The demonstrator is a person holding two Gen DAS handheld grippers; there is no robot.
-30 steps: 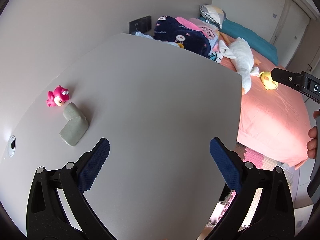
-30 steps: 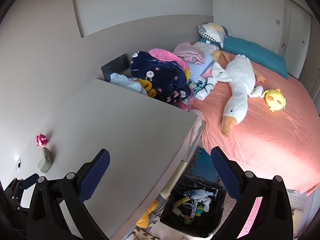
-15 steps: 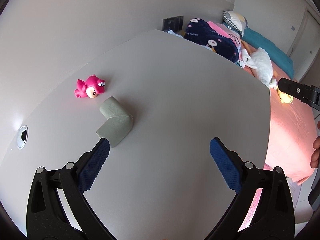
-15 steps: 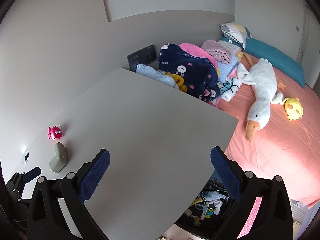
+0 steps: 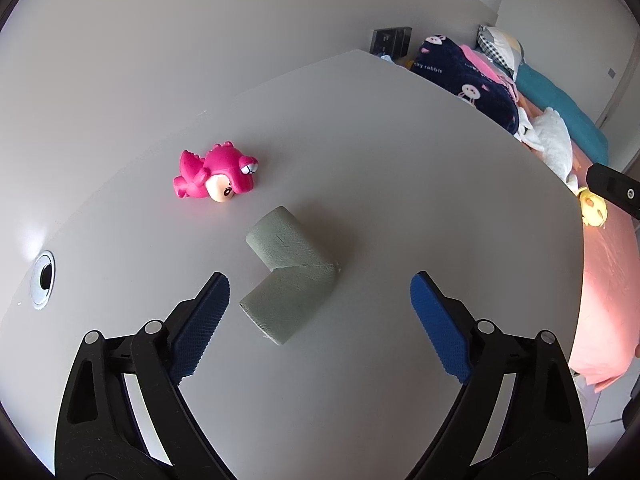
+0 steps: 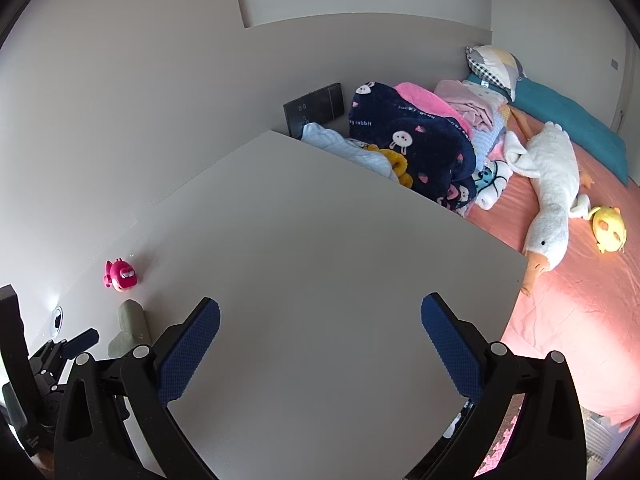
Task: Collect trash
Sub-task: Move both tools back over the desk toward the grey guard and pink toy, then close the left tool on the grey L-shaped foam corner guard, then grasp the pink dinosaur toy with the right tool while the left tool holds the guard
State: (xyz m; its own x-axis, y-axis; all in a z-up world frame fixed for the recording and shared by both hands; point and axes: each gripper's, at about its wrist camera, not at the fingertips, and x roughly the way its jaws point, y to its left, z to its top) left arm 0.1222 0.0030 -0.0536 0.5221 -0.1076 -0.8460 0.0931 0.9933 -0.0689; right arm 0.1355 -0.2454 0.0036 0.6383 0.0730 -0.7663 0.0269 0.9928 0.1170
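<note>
We see a grey desk (image 6: 320,240) beside a pink-sheeted bed (image 6: 580,312) bearing a white goose plush (image 6: 554,188), a yellow chick toy (image 6: 609,224), piled blankets (image 6: 416,140) and a teal pillow (image 6: 568,120).

My left gripper (image 5: 320,312), jaws wide, has bare desk (image 5: 400,200) all round the grey foam corner piece (image 5: 290,272). Pink toy (image 5: 216,176) sits just beyond it; bedding pile (image 6: 416,148) crowds the far edge.
</note>
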